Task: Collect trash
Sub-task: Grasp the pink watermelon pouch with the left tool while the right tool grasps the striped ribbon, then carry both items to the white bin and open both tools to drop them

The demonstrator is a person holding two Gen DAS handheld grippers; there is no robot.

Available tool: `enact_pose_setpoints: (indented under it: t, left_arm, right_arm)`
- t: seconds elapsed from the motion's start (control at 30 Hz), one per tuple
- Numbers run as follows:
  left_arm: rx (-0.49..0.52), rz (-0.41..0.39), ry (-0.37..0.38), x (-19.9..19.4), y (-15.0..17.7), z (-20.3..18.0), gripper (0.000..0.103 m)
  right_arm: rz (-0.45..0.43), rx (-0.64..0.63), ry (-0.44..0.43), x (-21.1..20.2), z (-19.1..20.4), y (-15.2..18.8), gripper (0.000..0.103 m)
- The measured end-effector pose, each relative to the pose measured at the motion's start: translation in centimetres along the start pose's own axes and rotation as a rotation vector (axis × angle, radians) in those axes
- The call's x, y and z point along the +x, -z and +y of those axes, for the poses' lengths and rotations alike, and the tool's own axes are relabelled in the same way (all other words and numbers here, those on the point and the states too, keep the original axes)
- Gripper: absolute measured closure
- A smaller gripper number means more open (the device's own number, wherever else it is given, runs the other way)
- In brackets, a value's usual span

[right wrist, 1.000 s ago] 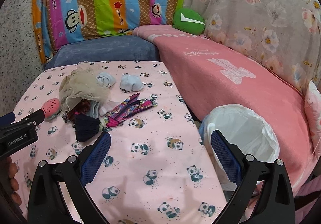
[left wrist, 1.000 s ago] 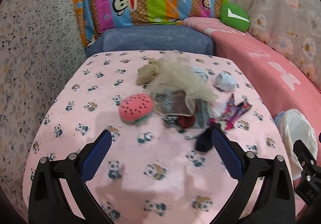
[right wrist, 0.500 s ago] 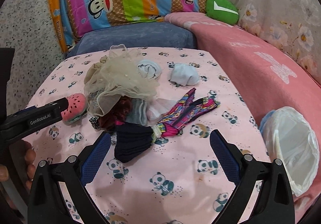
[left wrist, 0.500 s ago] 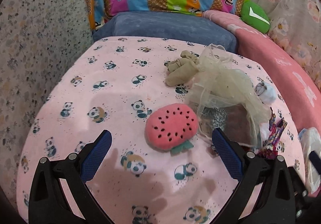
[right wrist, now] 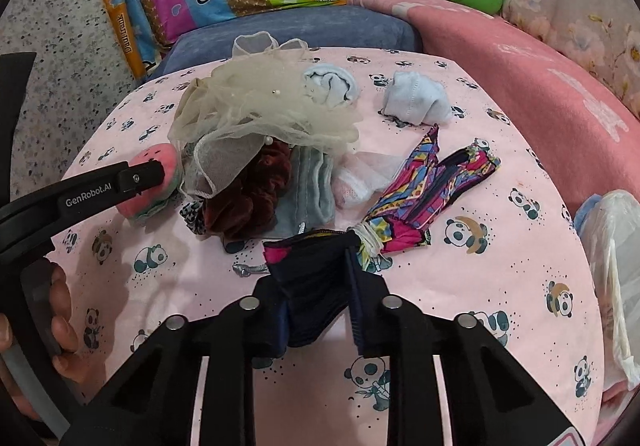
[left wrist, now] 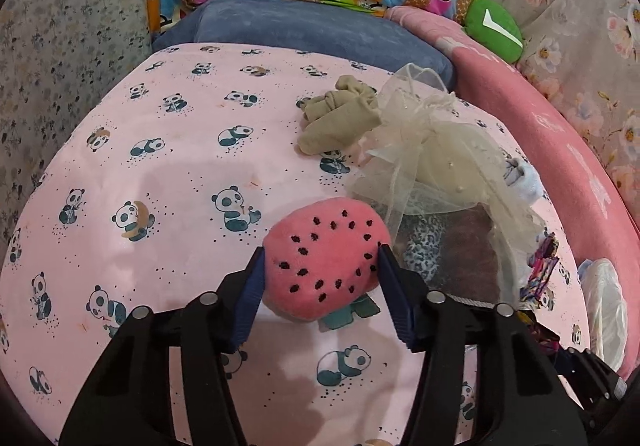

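A pink watermelon plush (left wrist: 328,230) lies on the panda-print sheet (left wrist: 160,206). My left gripper (left wrist: 321,252) is closing on it, with both blue pads against its sides. The right wrist view shows the same plush (right wrist: 160,158) at the left, beside one left finger (right wrist: 140,178). A dark navy cloth (right wrist: 316,286) sits bunched between the closing jaws of my right gripper (right wrist: 314,266), and the pads press into it. At the right edge a white bag-lined bin (right wrist: 612,246) stands off the sheet.
A pile lies mid-sheet: cream tulle (right wrist: 272,106), a maroon scrunchie (right wrist: 248,194), grey cloth (right wrist: 308,190), a multicoloured cloth (right wrist: 432,190) and pale blue socks (right wrist: 416,102). Beige socks (left wrist: 340,118) lie behind it. A person's hand (right wrist: 60,310) holds the left handle. Pillows and a pink blanket border the bed.
Both grippers came down and forward toward the pile. The left jaws went from wide open to closed around the watermelon plush; the right jaws closed on the navy cloth.
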State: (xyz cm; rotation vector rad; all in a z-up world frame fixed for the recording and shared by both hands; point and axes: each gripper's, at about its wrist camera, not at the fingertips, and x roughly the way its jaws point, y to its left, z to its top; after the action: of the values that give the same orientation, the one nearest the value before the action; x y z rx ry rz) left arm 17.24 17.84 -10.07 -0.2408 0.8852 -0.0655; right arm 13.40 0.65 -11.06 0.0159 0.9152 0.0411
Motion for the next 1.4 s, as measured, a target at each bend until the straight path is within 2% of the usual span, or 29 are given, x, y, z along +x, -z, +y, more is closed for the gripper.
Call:
enact_pose_setpoints:
  t: [0.03, 0.13, 0.3, 0.57, 1.07, 1.4]
  left_arm:
    - [0.003, -0.008, 0.003, -0.2, -0.1, -0.1, 0.052]
    - [0.030, -0.043, -0.001, -2.0, 0.1, -1.2, 0.053]
    - [0.059, -0.097, 0.023, -5.3, 0.3, -3.1, 0.053]
    - [0.111, -0.139, 0.108, -9.4, 0.8, -8.0, 0.053]
    - [0.295, -0.123, 0.245, -11.6, 3.5, -20.4, 0.053]
    - [0.409, -0.076, 0.343, -11.3, 5.8, -28.0, 0.052]
  right_arm:
    - [-0.004, 0.006, -0.008, -0.2, -0.2, 0.1, 0.093]
    - [-0.024, 0.035, -0.012, -1.4, -1.2, 0.4, 0.096]
    - [-0.072, 0.098, -0.013, -4.1, -3.7, 0.5, 0.098]
    - [-0.170, 0.163, 0.012, -9.3, -7.6, 0.1, 0.099]
    - [-0.329, 0.298, 0.088, -17.3, -16.9, 1.3, 0.099]
    - [-0.362, 0.420, 0.156, -19.7, -24.6, 3.5, 0.099]
